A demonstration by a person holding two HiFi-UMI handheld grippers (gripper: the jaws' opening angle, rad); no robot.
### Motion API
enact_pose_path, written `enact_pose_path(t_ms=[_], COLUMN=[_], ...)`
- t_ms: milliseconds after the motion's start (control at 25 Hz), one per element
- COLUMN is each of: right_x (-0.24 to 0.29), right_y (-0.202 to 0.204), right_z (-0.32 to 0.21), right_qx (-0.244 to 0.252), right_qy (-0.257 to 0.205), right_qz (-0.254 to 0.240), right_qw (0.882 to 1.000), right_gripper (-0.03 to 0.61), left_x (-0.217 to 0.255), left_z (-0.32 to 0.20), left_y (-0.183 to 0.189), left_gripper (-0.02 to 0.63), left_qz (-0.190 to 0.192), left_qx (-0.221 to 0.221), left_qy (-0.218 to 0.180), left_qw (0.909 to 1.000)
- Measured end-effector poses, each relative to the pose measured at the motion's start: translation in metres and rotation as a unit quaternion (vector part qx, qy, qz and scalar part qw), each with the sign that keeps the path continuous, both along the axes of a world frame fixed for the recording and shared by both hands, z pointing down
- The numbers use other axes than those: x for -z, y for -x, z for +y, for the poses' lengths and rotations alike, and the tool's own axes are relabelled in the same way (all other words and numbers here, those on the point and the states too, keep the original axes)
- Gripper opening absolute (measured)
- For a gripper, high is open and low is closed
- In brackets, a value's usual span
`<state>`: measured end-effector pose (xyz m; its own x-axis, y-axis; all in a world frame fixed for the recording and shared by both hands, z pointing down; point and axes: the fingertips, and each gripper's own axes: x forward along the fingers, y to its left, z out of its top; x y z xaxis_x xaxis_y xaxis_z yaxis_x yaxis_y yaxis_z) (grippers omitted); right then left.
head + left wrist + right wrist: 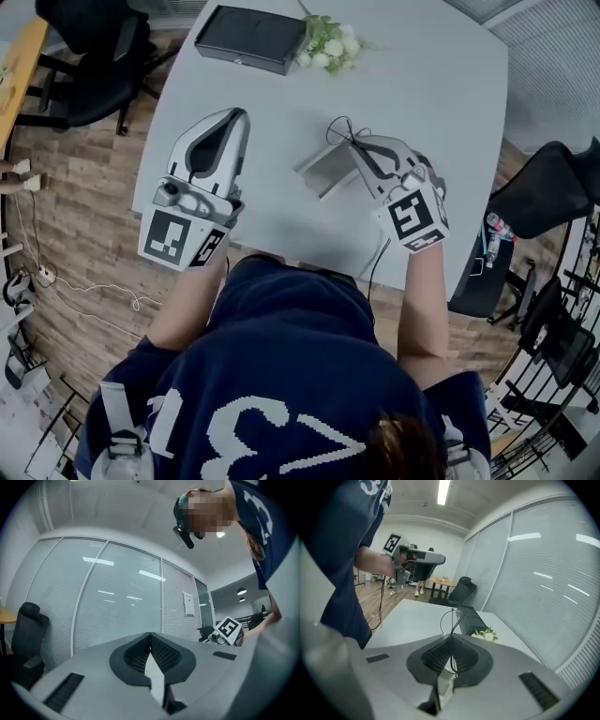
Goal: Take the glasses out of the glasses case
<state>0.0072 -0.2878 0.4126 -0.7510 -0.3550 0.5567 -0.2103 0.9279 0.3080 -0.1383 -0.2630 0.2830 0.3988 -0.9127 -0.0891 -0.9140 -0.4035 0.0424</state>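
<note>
Over a pale grey tabletop (441, 84), the person's right claw (356, 142) is clenched on a pair of thin wire-framed glasses (339, 129), pinching the frame between its ribbed pads with one round lens rim standing clear above the tips in the right gripper view (452, 620). The glasses are held just above the grey glasses case (326, 169), which lies on the tabletop beside that claw. To the left, well apart from the case, the left claw (239, 114) has its jaws pressed together on nothing and is tipped up toward a glass wall (117, 602). At the tabletop's far edge, a black box (251, 37) sits beside a small spray of white flowers (330, 44).
</note>
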Motion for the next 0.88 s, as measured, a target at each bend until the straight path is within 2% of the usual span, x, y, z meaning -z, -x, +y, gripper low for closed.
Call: enact_pose_path(t_ms=[240,440,560,720,800,880], right_x=[0.030,0.032,0.021,-0.022,-0.059,-0.096], right_y=[-0.030,-0.090,-0.123,-0.151,-0.168,-0.181], right_z=[0.001,0.006,0.010,0.020,0.025,0.033], right_qx=[-0.072,-0.143,-0.178,-0.234,-0.272,-0.312], right_qy=[-0.016,-0.027,-0.013,0.058,0.120,0.192], right_qz=[-0.013,0.013,0.032,0.078,0.095,0.095], right_qw=[0.997,0.989,0.983,0.967,0.950,0.926], right_gripper=[0.025,0.025,0.025,0.025,0.025,0.025], left_x=[0.002,-0.005,-0.009,-0.010,-0.015,-0.022], left_z=[-0.009,-0.021,-0.026,-0.023,-0.023,-0.021], left_y=[-0.025,-0.071,-0.098,-0.111,-0.115,-0.116], left_gripper=[0.015,0.014,0.014,0.014,0.014,0.015], left_qz=[0.002,0.009,0.010,0.008,0.006,0.003], left_qx=[-0.034,-0.089,-0.115,-0.136,-0.142,-0.146], left_qy=[-0.007,-0.008,-0.006,0.001,0.009,0.020], left_qw=[0.9994,0.9959,0.9933,0.9907,0.9898,0.9890])
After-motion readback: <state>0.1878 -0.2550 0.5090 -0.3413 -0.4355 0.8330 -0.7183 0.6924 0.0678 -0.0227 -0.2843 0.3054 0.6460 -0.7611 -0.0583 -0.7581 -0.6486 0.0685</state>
